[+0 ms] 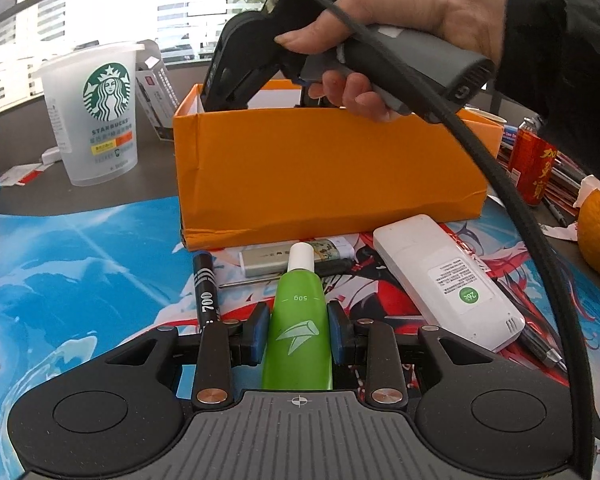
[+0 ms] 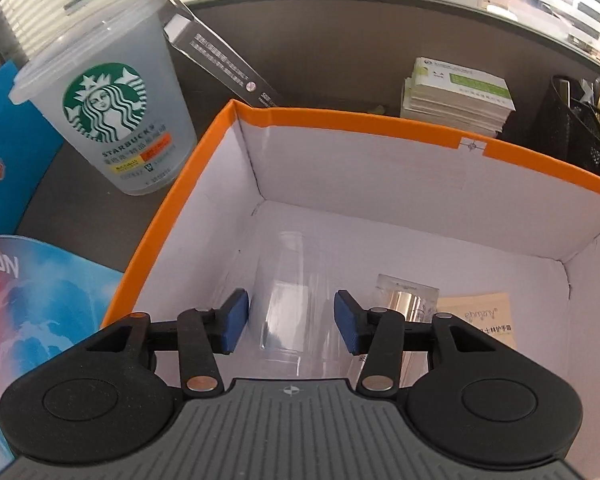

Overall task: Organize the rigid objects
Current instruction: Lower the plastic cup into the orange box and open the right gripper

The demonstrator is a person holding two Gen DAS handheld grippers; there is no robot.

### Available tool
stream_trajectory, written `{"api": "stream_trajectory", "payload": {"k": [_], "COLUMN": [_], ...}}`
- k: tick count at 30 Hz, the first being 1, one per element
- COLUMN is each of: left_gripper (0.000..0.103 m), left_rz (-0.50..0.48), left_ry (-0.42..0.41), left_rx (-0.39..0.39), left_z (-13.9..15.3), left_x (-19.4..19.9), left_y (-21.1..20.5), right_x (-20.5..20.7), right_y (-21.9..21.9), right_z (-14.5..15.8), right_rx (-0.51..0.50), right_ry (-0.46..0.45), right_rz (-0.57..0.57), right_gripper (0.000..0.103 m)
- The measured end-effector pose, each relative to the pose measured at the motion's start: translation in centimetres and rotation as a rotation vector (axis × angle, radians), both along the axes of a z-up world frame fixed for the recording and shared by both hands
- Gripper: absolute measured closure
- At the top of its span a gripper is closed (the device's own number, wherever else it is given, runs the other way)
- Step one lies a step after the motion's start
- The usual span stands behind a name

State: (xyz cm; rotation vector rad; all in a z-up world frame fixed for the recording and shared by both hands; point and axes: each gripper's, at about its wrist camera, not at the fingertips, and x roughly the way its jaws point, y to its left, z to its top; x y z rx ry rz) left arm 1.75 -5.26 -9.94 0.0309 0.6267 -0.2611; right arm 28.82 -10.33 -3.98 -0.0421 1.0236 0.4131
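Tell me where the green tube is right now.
In the left wrist view, the green tube is gripped by the left gripper, above the mat, between the black marker and white remote.

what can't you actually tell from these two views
- Left wrist view: the orange box interior and the right gripper's fingers, hidden behind its front wall.
- Left wrist view: the green tube base, hidden under the gripper body.
- Right wrist view: the clear item between the fingers; transparent, edges faint, contact unclear.
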Motion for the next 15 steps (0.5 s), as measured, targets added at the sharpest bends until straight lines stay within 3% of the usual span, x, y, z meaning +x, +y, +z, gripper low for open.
{"api": "stream_trajectory", "payload": {"k": [4, 8, 12, 15], "left_gripper": [0.075, 0.075, 0.075, 0.076], "left_rz": [0.008, 0.018, 0.023, 0.031], "left_ry": [0.017, 0.004, -0.027, -0.05], "left_rx": [-0.023, -0.032, -0.043, -0.058], "left_z": [0.2, 0.9, 2.3, 3.7], "left_x": [0.1, -0.2, -0.8, -1.2], "left_y": [0.6, 0.9, 1.4, 1.9], "right_x": [-1.9, -5.8, -11.6, -15.4], "right_y": [-1.9, -4.9, -8.4, -10.8], "right_z": [2.3, 5.1, 6.5, 6.4], "right_rx": [0.094, 0.174, 0.174, 0.193], "right_ry": [-0.082, -0.211, -0.345, -0.392], "right_rz": [-0.003, 0.003, 0.007, -0.004], "right_gripper": [0.056, 0.043, 0.043, 0.044]}}
